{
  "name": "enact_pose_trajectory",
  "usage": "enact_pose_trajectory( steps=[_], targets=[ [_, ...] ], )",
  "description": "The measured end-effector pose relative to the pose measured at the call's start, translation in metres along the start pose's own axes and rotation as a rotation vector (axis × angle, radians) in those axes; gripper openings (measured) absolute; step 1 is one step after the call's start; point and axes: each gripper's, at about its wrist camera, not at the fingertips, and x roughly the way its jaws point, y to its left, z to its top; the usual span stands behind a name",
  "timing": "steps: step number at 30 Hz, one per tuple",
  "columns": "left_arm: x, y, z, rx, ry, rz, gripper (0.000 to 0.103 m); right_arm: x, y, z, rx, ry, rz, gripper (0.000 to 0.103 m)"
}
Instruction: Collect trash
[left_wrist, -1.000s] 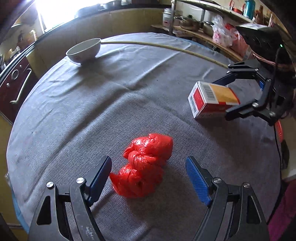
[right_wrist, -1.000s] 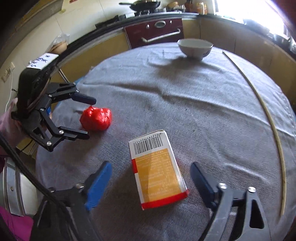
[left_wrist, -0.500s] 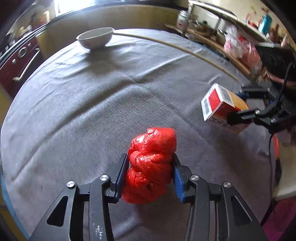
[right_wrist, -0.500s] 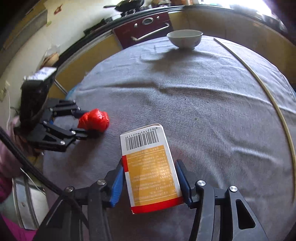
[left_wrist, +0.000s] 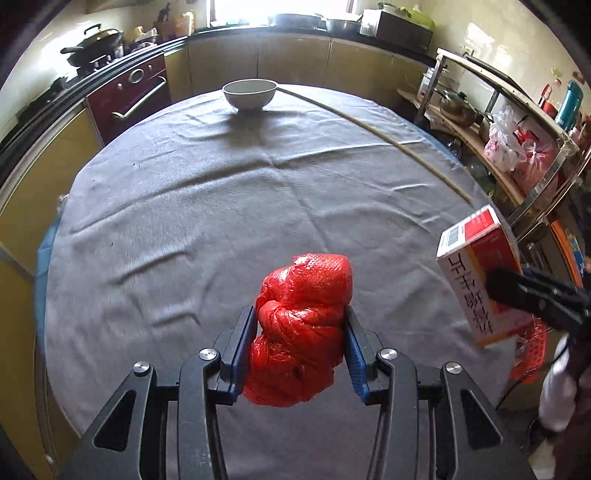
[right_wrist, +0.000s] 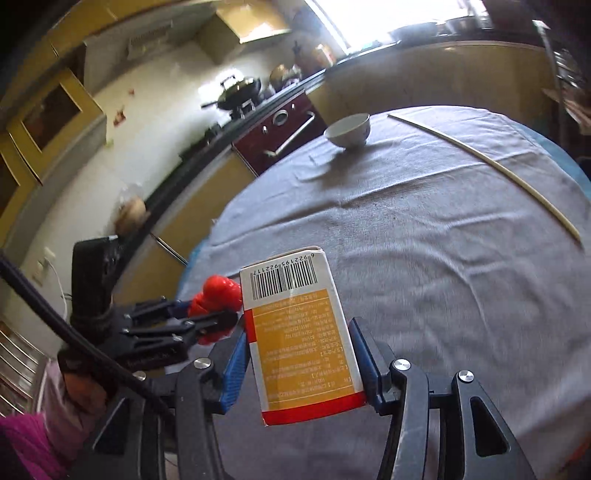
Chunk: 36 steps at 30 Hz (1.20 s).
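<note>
My left gripper (left_wrist: 300, 339) is shut on a crumpled red plastic bag (left_wrist: 301, 325) and holds it above the grey tablecloth (left_wrist: 221, 206). My right gripper (right_wrist: 301, 362) is shut on an orange, white and red carton (right_wrist: 301, 339) with a barcode on top, lifted off the table. In the left wrist view the carton (left_wrist: 476, 269) hangs at the right edge, with a finger of the right gripper across it. In the right wrist view the red bag (right_wrist: 218, 299) and the left gripper (right_wrist: 207, 323) show at the left, by the table's edge.
A white bowl (left_wrist: 249, 94) stands at the far side of the round table. A long thin stick (left_wrist: 373, 131) lies along the right side. A dark red oven (left_wrist: 129, 96) and counters ring the table. Shelves with pots and bags (left_wrist: 509, 147) stand right.
Both grippers closed on their objects and lifted them off the table: the left on the red bag, the right on the carton. Both have pulled back toward the near edge.
</note>
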Motion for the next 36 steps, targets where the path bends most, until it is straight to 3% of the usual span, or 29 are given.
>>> enact_pose_trajectory(
  steps=[8, 17, 25, 36],
  targets=[
    [-0.030, -0.061, -0.025, 0.068, -0.079, 0.087, 0.047, -0.081, -0.001, -0.048, 0.029, -0.111, -0.035, 0.055],
    [-0.060, -0.105, -0.046, 0.142, -0.144, 0.145, 0.047, -0.137, 0.001, -0.079, 0.019, -0.200, -0.072, 0.055],
    [-0.071, -0.129, -0.049, 0.191, -0.178, 0.164, 0.047, -0.151, -0.004, -0.092, 0.038, -0.246, -0.066, 0.055],
    [-0.060, -0.161, -0.045, 0.258, -0.166, 0.168, 0.047, -0.155, -0.027, -0.101, 0.086, -0.257, -0.075, 0.055]
  ],
)
